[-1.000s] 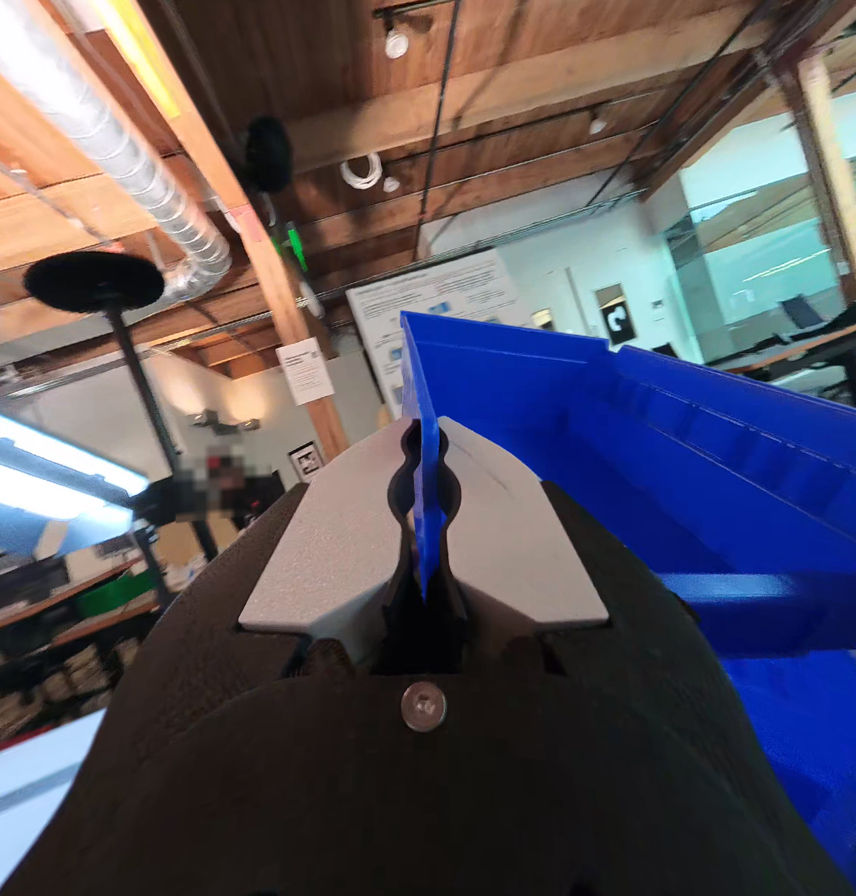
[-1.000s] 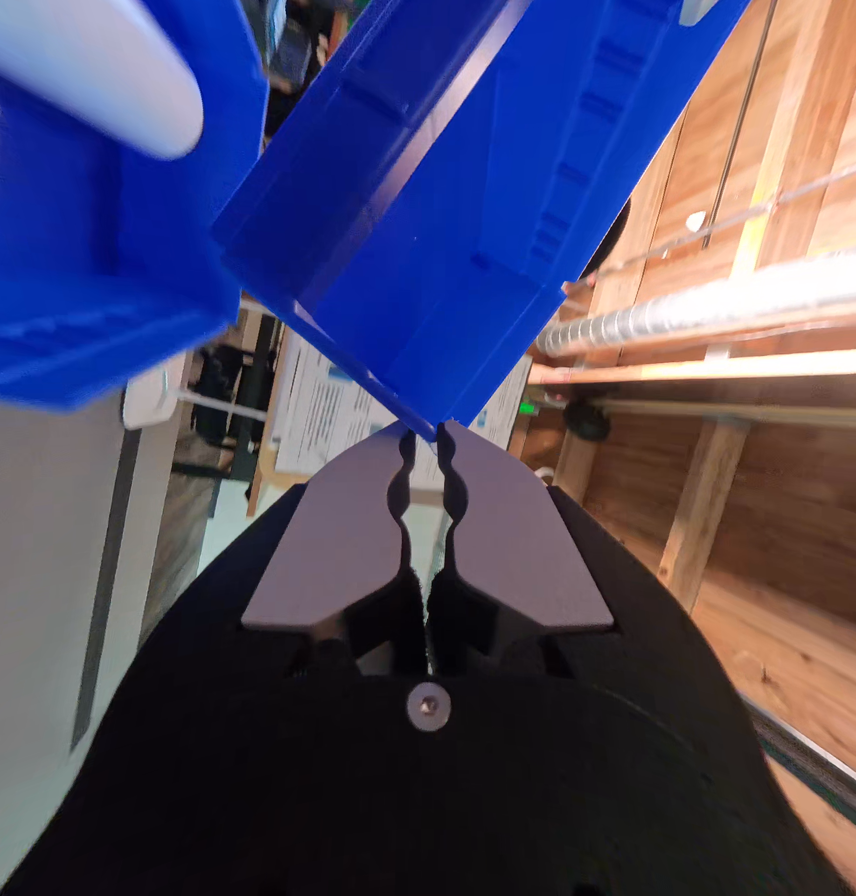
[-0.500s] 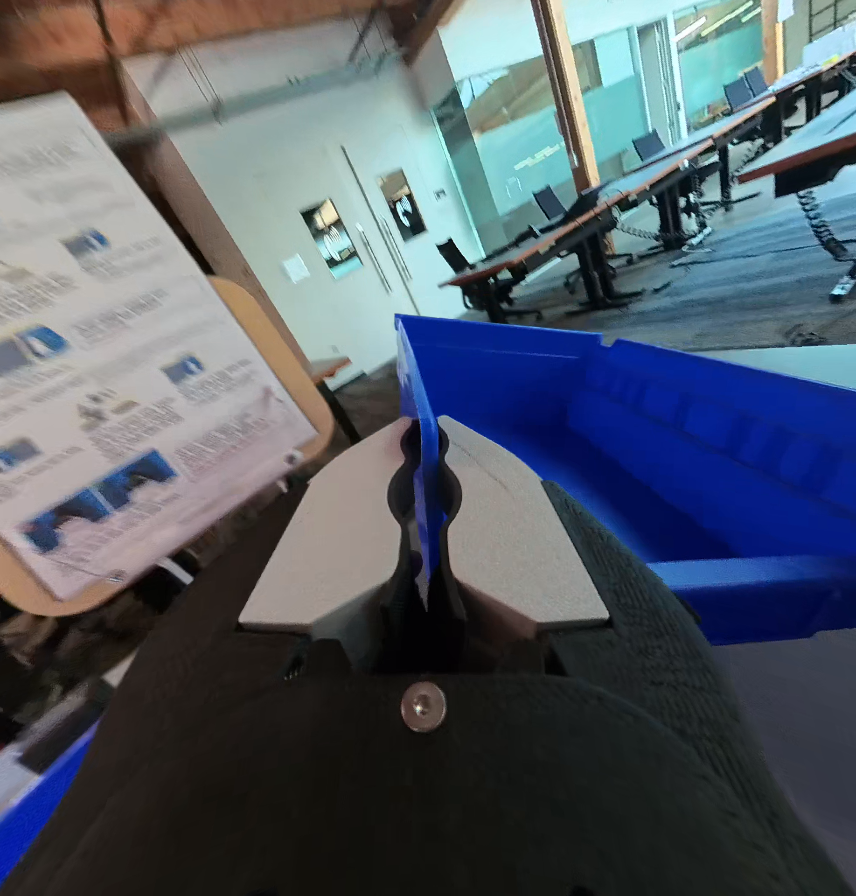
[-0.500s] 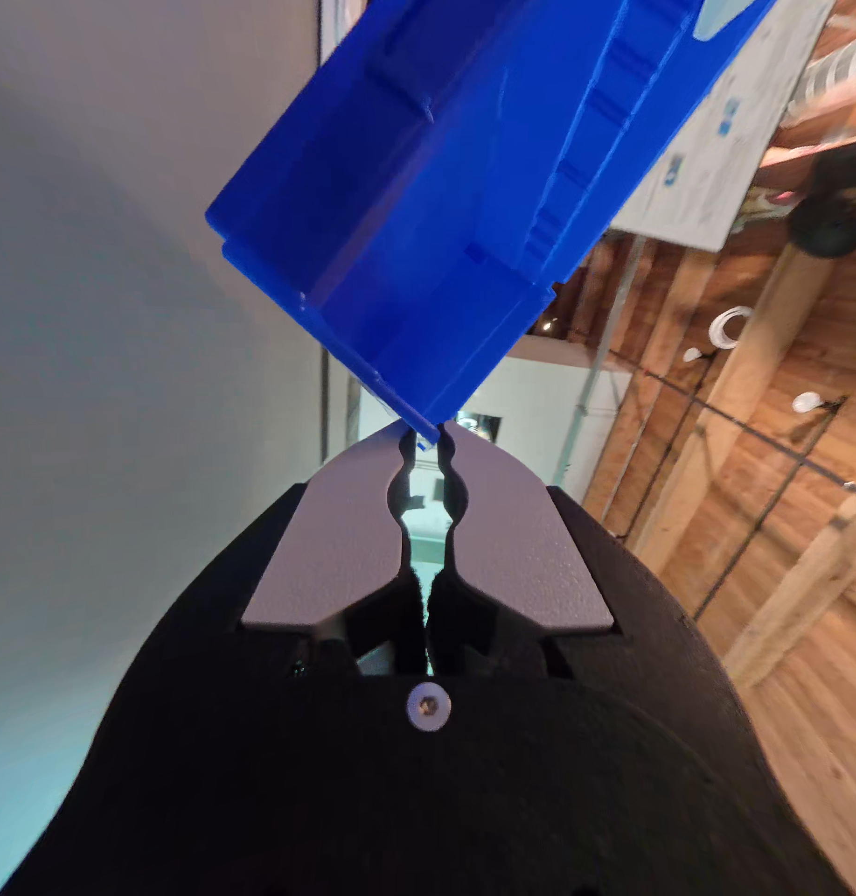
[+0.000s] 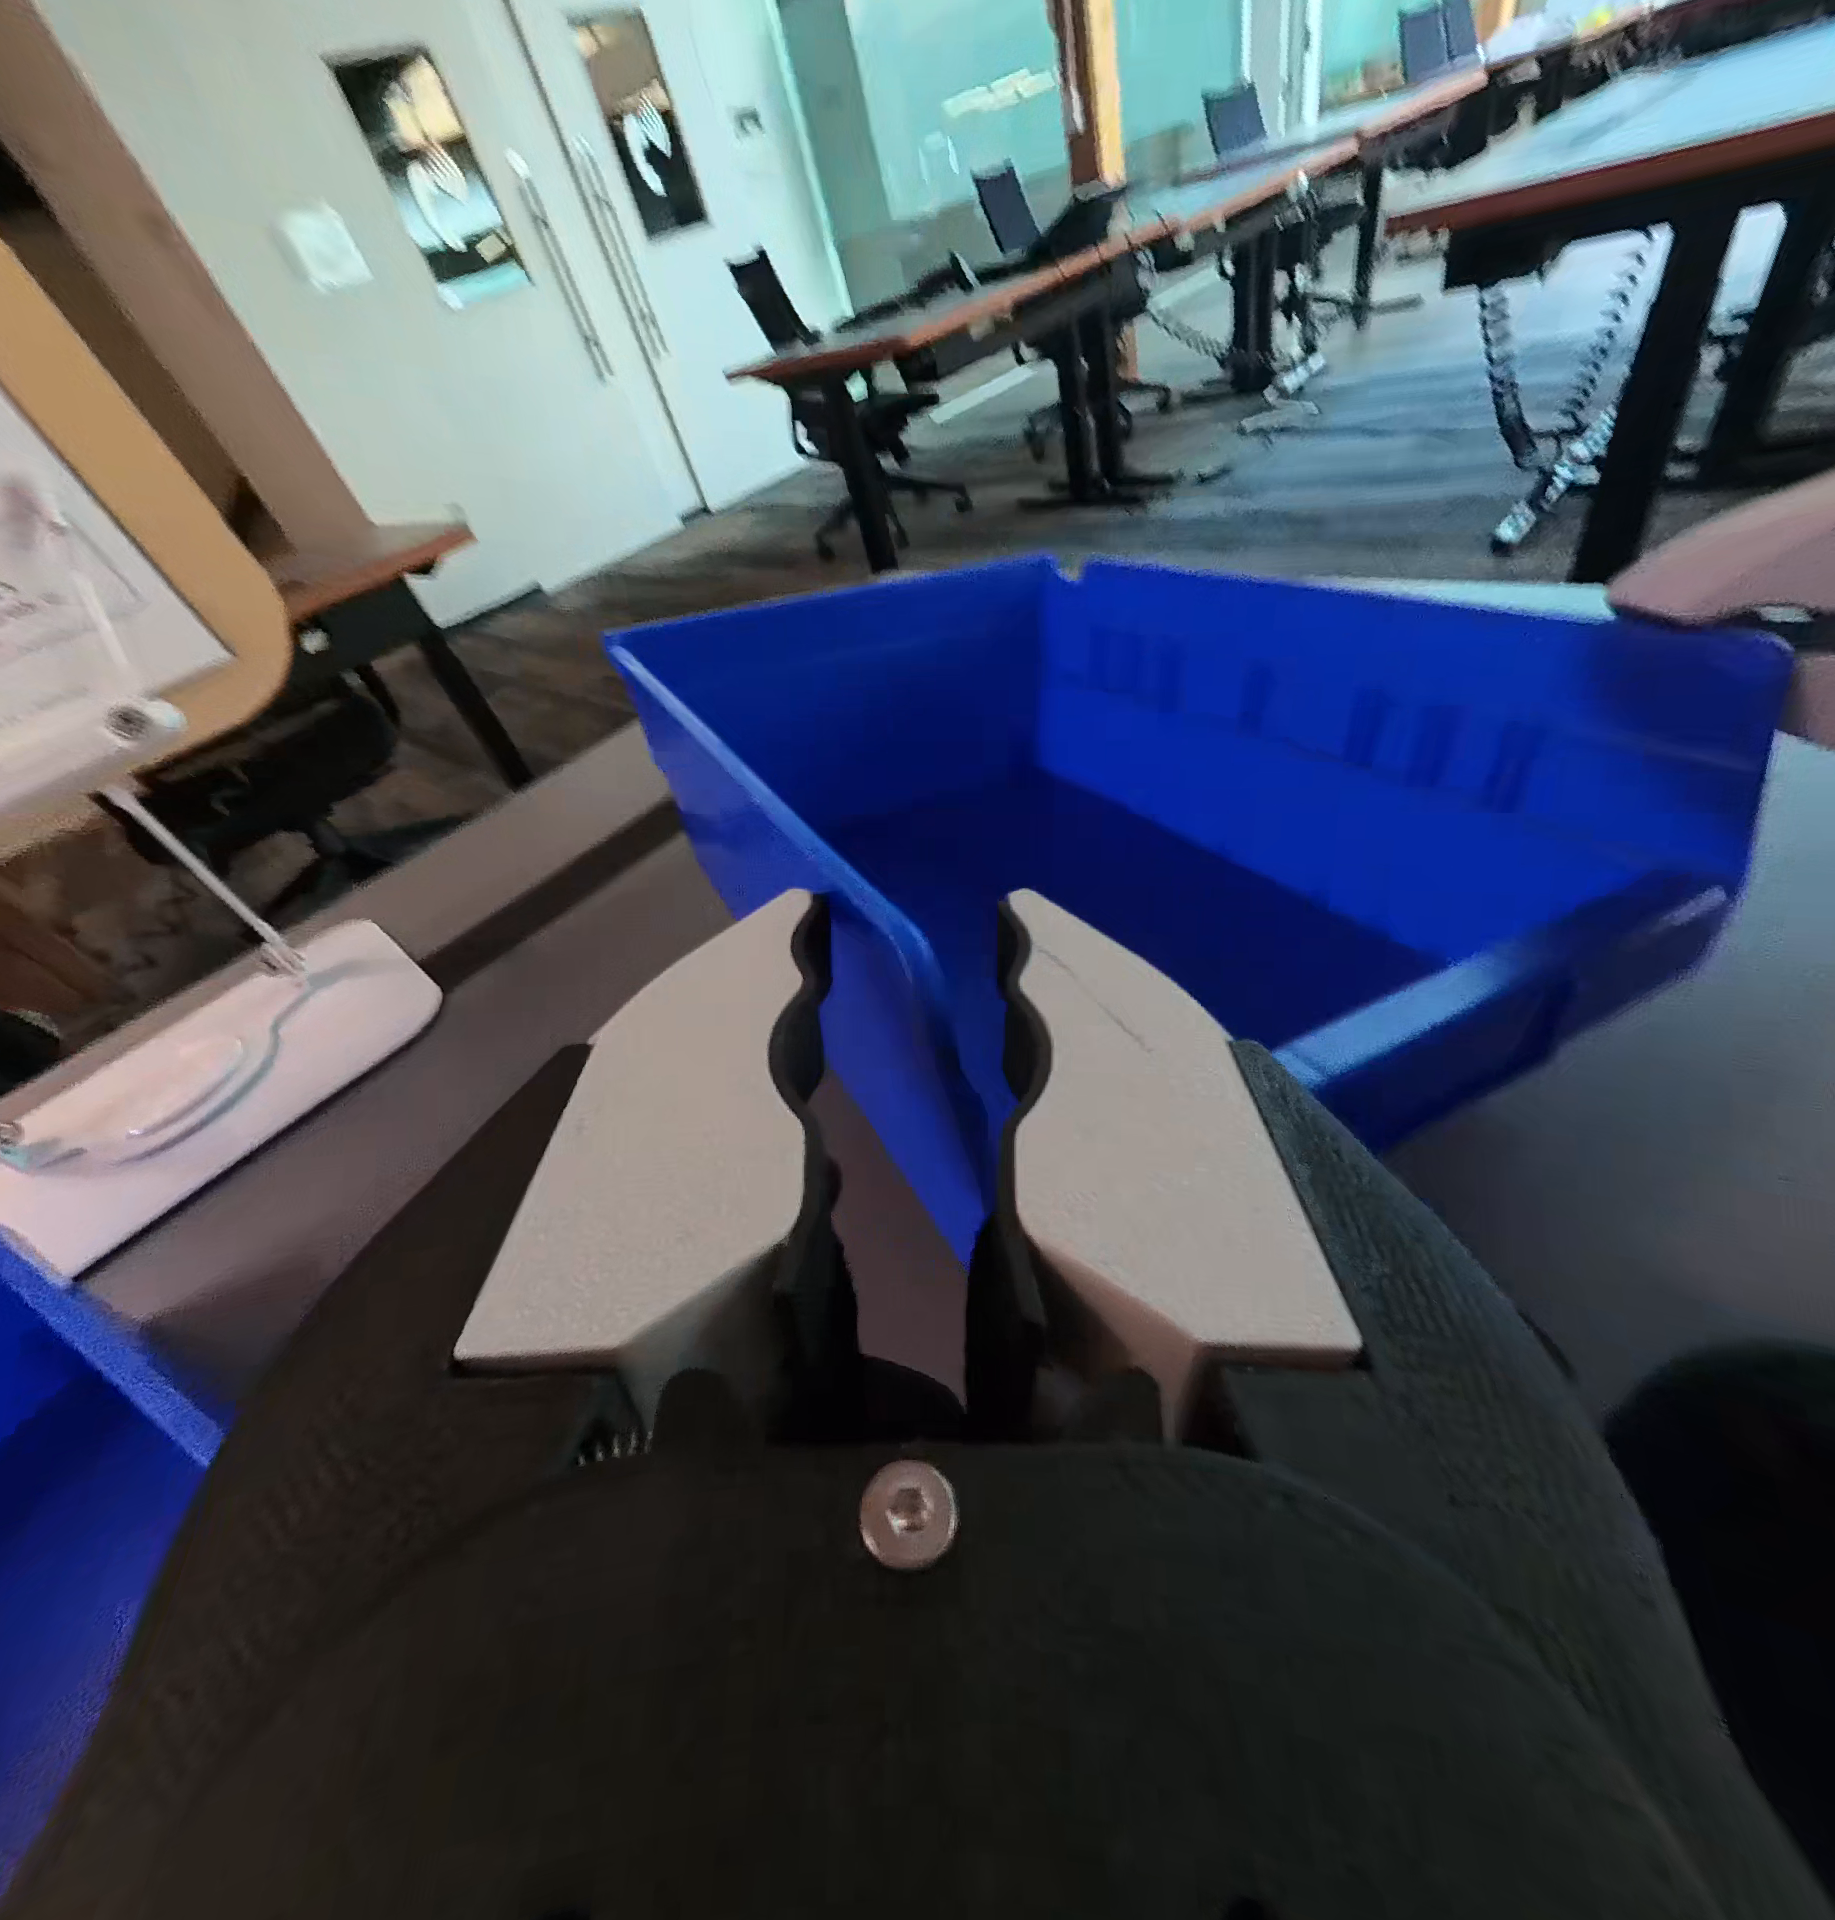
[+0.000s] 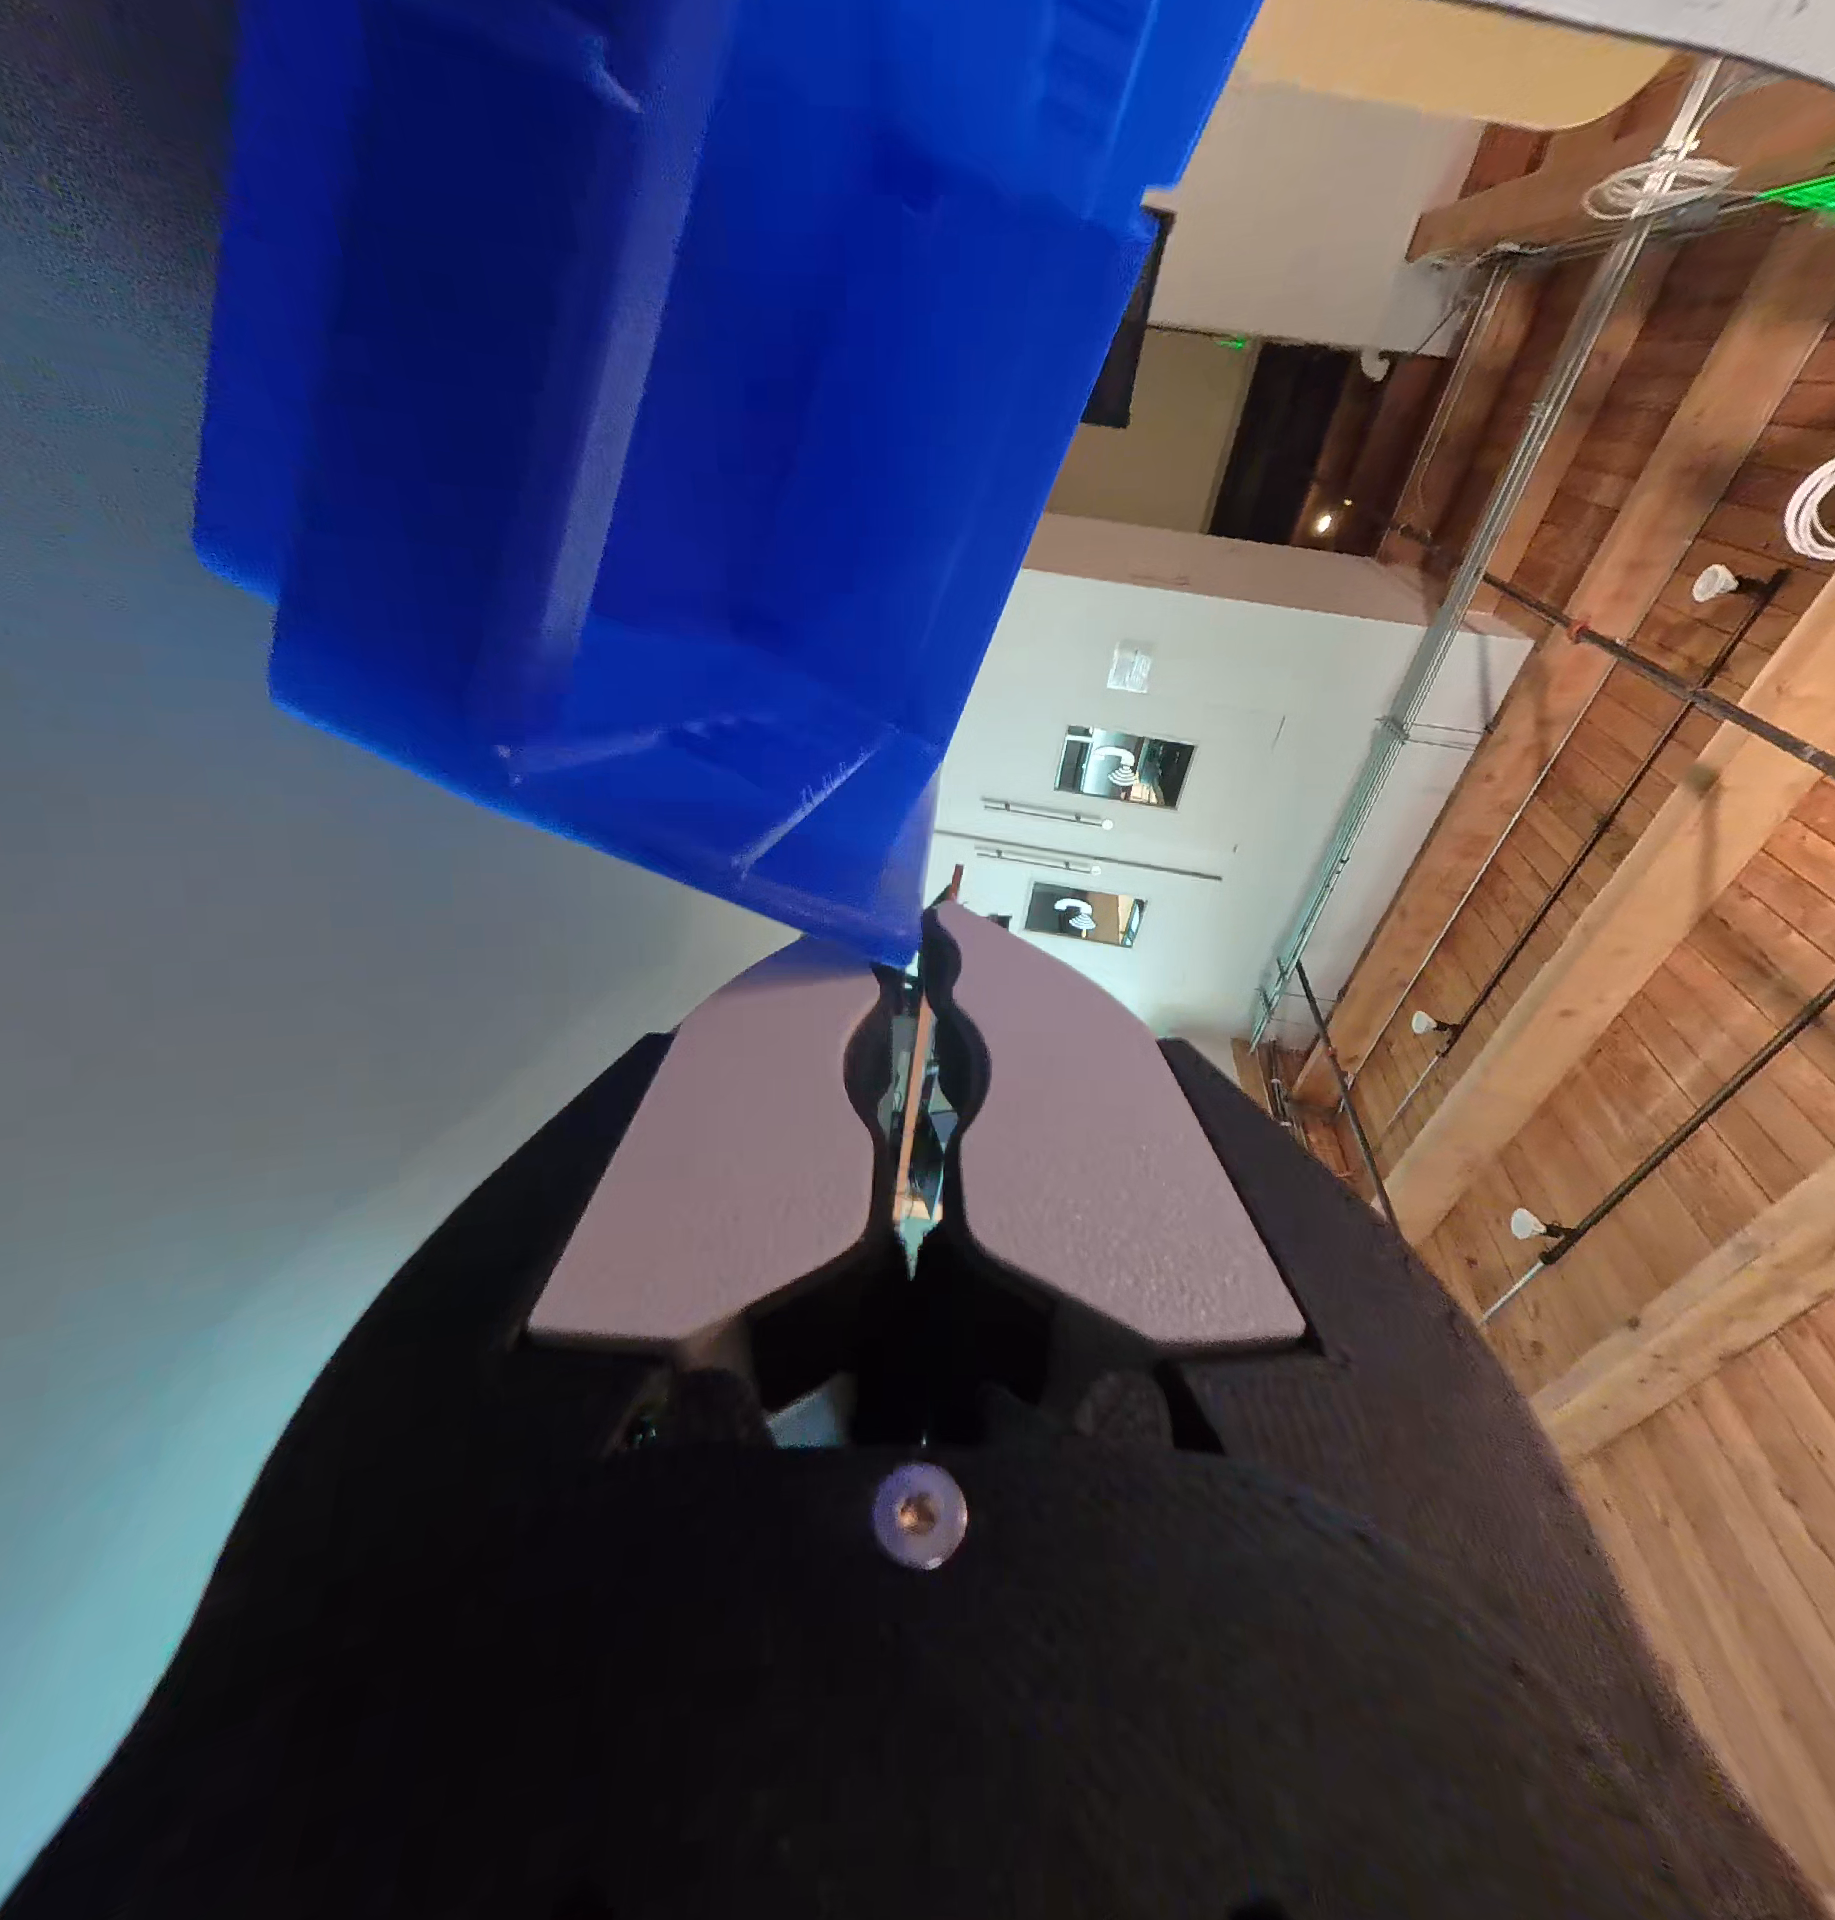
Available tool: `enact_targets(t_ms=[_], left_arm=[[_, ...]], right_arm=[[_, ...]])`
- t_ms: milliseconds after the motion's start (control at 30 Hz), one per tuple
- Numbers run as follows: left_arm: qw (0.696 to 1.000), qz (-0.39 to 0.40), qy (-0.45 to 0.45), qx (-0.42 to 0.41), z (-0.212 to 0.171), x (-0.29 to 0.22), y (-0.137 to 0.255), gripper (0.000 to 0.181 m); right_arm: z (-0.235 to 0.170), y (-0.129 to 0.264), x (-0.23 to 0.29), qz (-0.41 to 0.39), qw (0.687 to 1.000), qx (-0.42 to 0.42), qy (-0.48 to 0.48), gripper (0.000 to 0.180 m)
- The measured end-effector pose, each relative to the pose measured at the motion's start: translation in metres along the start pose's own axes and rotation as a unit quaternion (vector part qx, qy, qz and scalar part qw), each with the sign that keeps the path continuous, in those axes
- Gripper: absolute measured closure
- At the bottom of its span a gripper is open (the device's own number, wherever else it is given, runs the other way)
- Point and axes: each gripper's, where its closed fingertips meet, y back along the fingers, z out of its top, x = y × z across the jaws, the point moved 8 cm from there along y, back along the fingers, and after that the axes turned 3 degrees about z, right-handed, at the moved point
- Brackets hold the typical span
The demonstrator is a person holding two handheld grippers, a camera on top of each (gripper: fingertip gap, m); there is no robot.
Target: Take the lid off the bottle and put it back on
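**Blue bin set down, bottle nowhere in sight**

In the left wrist view the left hand-held gripper (image 5: 908, 925) has its jaws parted, and the near side wall of a blue bin (image 5: 1204, 727) stands in the gap between them without being squeezed. The bin appears to sit on the dark surface (image 5: 1619, 1195), open side up, and its inside looks empty as far as can be seen. At the bin's far right corner the tip of the other gripper shows at the rim. To the left lie a white pad (image 5: 206, 1049) with a clear curved piece on it, and at the lower left edge the corner of a second blue bin (image 5: 51, 1382).

In the right wrist view the right hand-held gripper (image 6: 918, 935) has its jaws nearly together; a corner of the bin's rim sits at their very tip. The grip looks shallow, and whether it truly pinches the plastic cannot be told for certain.

Neither the bottle nor its lid shows in either view, so their place cannot be given. Judging by this, the lid work has not begun, or is out of sight: the step in hand is handling the bin. The next move likely calls for both grippers to come clear of the bin walls, backing straight off so the bin is not dragged, and then to find the bottle, one gripper steadying its body while the other takes the lid.
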Motion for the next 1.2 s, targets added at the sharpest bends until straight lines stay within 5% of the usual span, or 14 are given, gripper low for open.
enact_targets(t_ms=[233, 333, 533, 667, 800, 900, 1000, 1200], left_arm=[[0.991, -0.098, 0.022, 0.086, -0.022, -0.010, 0.005, 0.118], [0.991, -0.115, 0.014, 0.062, -0.013, -0.005, 0.017, 0.115], [0.987, -0.148, -0.060, 0.002, 0.007, 0.018, 0.081, 0.114], [0.980, -0.112, -0.145, 0.078, -0.024, 0.056, 0.122, 0.112], [0.967, -0.091, -0.141, 0.193, -0.078, 0.086, 0.143, 0.110], [0.954, -0.089, -0.155, 0.242, -0.106, 0.092, 0.148, 0.111], [0.941, -0.070, -0.201, 0.262, -0.120, 0.099, 0.150, 0.115], [0.915, -0.033, -0.259, 0.309, -0.132, 0.124, 0.156, 0.148]], right_arm=[[-0.007, -0.005, 0.004, 0.017, 1.000, -0.001, -0.017, 0.166], [-0.008, -0.005, -0.001, 0.018, 0.999, -0.004, -0.034, 0.158], [-0.021, 0.008, -0.026, 0.013, 0.995, 0.016, -0.097, 0.151], [-0.027, 0.026, -0.052, 0.044, 0.976, 0.001, -0.211, 0.141], [0.019, 0.037, -0.072, 0.161, 0.924, -0.110, -0.329, 0.132], [0.076, 0.039, -0.062, 0.353, 0.856, -0.165, -0.340, 0.106], [0.113, 0.024, -0.042, 0.418, 0.861, -0.120, -0.266, 0.095], [0.142, -0.024, -0.007, 0.447, 0.868, -0.029, -0.215, 0.109]])
